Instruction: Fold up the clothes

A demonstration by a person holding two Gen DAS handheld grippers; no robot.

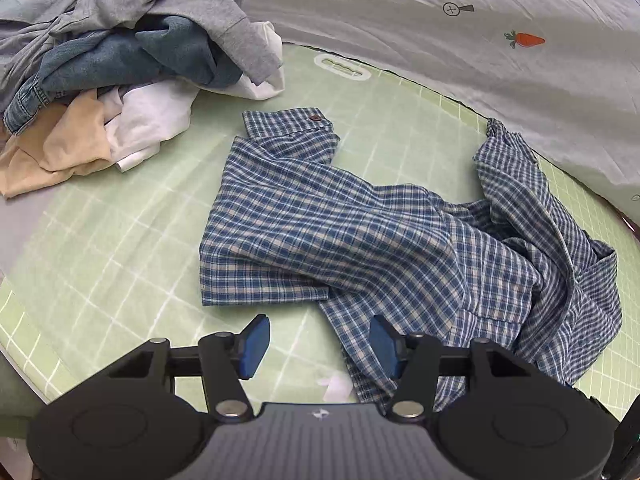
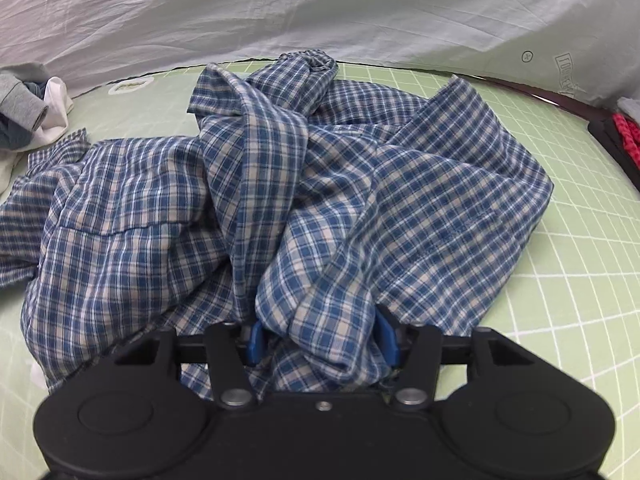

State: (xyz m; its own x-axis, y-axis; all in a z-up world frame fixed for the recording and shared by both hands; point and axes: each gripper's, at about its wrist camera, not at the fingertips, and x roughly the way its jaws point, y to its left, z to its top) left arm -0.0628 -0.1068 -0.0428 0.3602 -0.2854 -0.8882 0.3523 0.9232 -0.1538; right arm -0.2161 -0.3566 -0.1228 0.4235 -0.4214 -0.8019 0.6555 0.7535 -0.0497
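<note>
The blue plaid shirt lies crumpled on the green grid mat, one cuffed sleeve with a brown button stretched towards the far edge, the rest bunched up on the right. The left gripper hangs just over the shirt's near edge, blue pads apart and nothing between them; the mat shows through the gap. Over on the right wrist view, the right gripper has a thick bundle of plaid fabric filling the space between its blue pads, and both pads press into the cloth. A pile of clothes, grey, denim, white and tan, sits at the mat's far left corner. A pale carrot-print sheet lies beyond the mat.
</note>
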